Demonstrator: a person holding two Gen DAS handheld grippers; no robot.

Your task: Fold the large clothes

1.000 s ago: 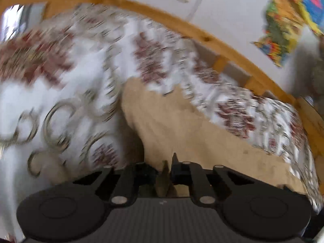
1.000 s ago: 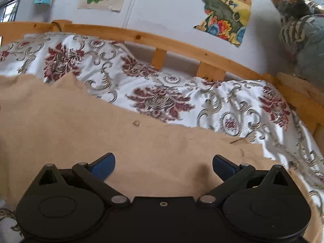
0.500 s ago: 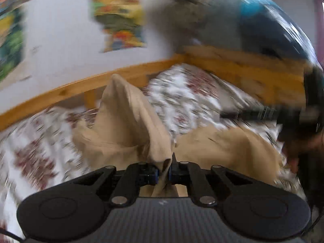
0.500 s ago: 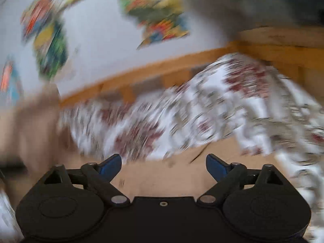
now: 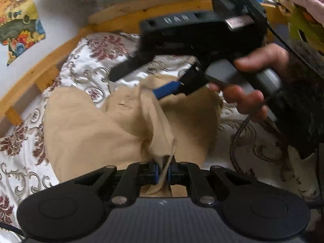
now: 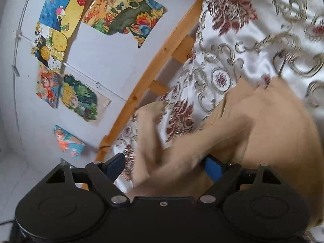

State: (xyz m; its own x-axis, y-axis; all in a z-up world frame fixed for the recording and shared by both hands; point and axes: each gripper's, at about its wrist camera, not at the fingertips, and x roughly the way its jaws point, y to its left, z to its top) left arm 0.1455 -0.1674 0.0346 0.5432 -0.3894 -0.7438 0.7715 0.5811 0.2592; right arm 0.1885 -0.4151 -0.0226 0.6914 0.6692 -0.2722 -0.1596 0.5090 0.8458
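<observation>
Pinching tan garment (image 5: pixel 85 133), left hand-held gripper (image 5: pixel 162 172); right hand-held gripper (image 6: pixel 164 167) straddling fold.

garment (image 5: pixel 97 133) lies on the bedspread (image 5: pixel 95 60), one fold raised into the left gripper (image 5: pixel 162 171). right gripper (image 6: pixel 165 165) sits above the garment's far end, fabric between its parted fingers. bed frame (image 6: pixel 154 66) runs behind, posters (image 6: pixel 121 14) on the wall beyond.

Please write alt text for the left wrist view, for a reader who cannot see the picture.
The left hand-held gripper is shut on a bunched fold of a tan garment that lies on a floral bedsheet. The right hand-held gripper, held in a hand, reaches over the cloth, its fingers apart.
</observation>
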